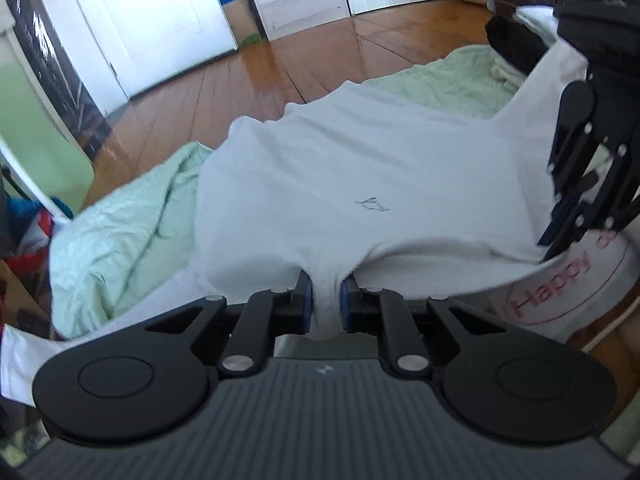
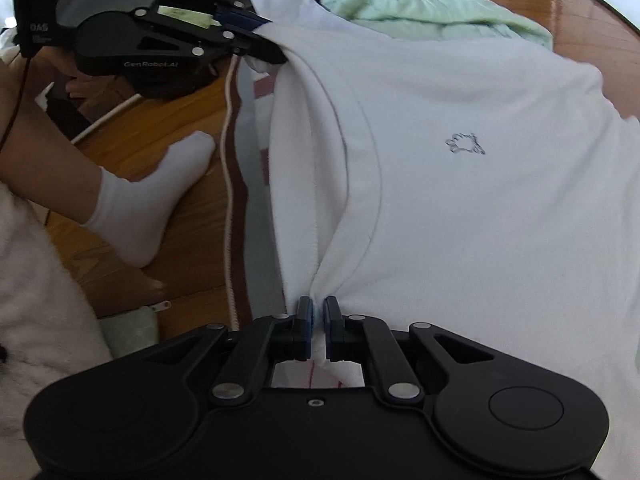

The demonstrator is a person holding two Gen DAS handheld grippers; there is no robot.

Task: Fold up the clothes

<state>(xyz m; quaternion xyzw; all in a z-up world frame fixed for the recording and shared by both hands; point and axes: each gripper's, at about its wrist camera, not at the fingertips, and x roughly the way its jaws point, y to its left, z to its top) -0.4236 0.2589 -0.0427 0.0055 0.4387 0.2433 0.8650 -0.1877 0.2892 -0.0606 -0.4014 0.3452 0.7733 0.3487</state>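
The white shirt (image 1: pixel 360 168) is held up by its upper edge and hangs spread between the two tongs, above a pale green sheet (image 1: pixel 120 240) that lies on the wooden floor (image 1: pixel 248 80). A small dark drawing (image 2: pixel 465 144) is printed on the chest of the shirt.

The left tongs (image 1: pixel 326 296) are pressed together on a bunch of the white cloth, which fills the gap between the blue pads (image 1: pixel 307 300). From the right wrist view, the same left tongs (image 2: pixel 262 42) show at the upper left, pinching the shirt near the collar (image 2: pixel 360 140), with a hand (image 2: pixel 60 64) behind them.

The right tongs (image 2: pixel 317 314) are nearly closed and pinch a fold of the shirt where the collar seam runs down to them. From the left wrist view the right tongs (image 1: pixel 554 246) show at the right edge, gripping the cloth edge there.

Under the shirt, at the right in the left wrist view, lies a white cloth with pink letters (image 1: pixel 560 280). A foot in a white sock (image 2: pixel 148 200) stands on the floor beside a white cord (image 2: pixel 229 160). A white door (image 1: pixel 152 20) is behind.
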